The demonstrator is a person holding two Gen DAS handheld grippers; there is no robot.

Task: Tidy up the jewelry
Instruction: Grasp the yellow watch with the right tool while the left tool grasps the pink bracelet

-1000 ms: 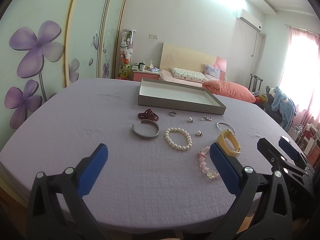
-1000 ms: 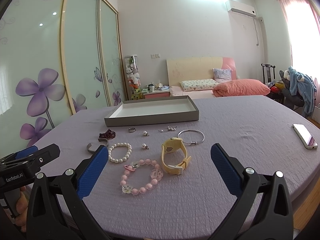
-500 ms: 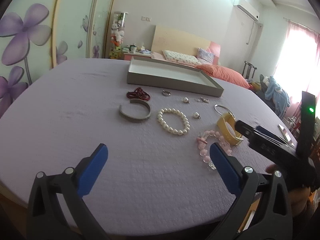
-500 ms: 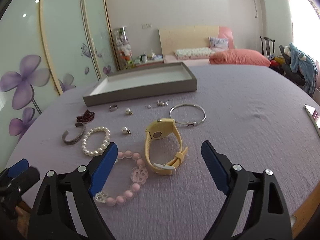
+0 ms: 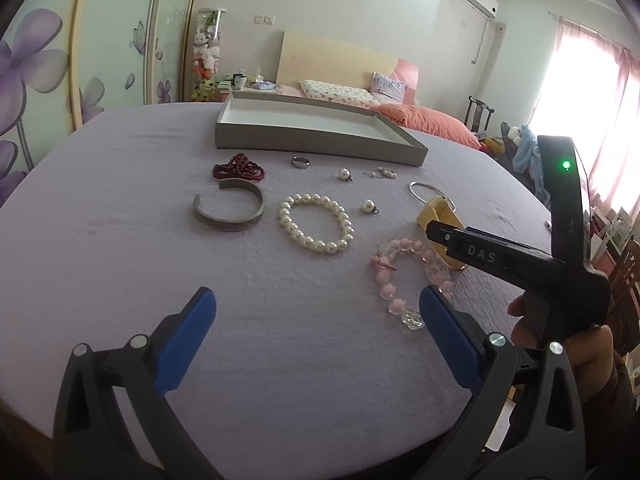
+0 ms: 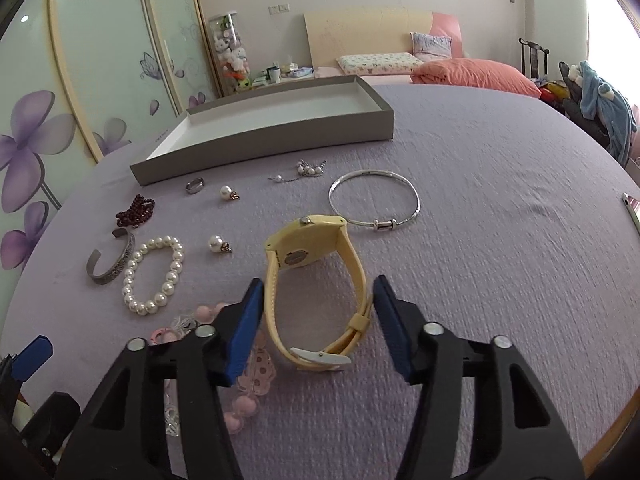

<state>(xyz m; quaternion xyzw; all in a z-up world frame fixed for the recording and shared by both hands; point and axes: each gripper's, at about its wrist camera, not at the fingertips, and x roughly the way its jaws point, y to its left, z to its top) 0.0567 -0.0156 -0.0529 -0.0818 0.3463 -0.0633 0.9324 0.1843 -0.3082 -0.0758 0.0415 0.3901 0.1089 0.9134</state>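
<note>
Right wrist view shows the right gripper [image 6: 318, 312] spread wide around the yellow watch [image 6: 316, 284], its blue pads on either side of the strap loop and not yet touching it. The watch stands on edge on the purple cloth [image 6: 500, 220], face toward the tray [image 6: 260, 140], buckle end nearest the camera. The left gripper [image 5: 316, 332] hangs released over bare cloth, holding nothing, near the pink bead bracelet [image 5: 404, 276].

The likely next step is to close on the watch and carry it to the tray. The strap is a soft loop, so a squeeze may flatten it or let it twist out and tip over. The left pad sits just beside the pink bracelet, part of which lies under that finger; closing or lifting could drag or snag those beads. The silver bangle [image 6: 374, 200] lies just beyond the watch and could be nudged if the gripper pushes forward.

From the left wrist view, the right gripper's body covers most of the watch, leaving only a yellow corner visible. The pink bracelet is partly hidden in both views. The small chain piece [image 6: 306, 170] near the tray is too fine to identify. A flat object at the right edge of the right view is cut off. The tray's floor looks bare, though its near wall hides a strip of it.
</note>
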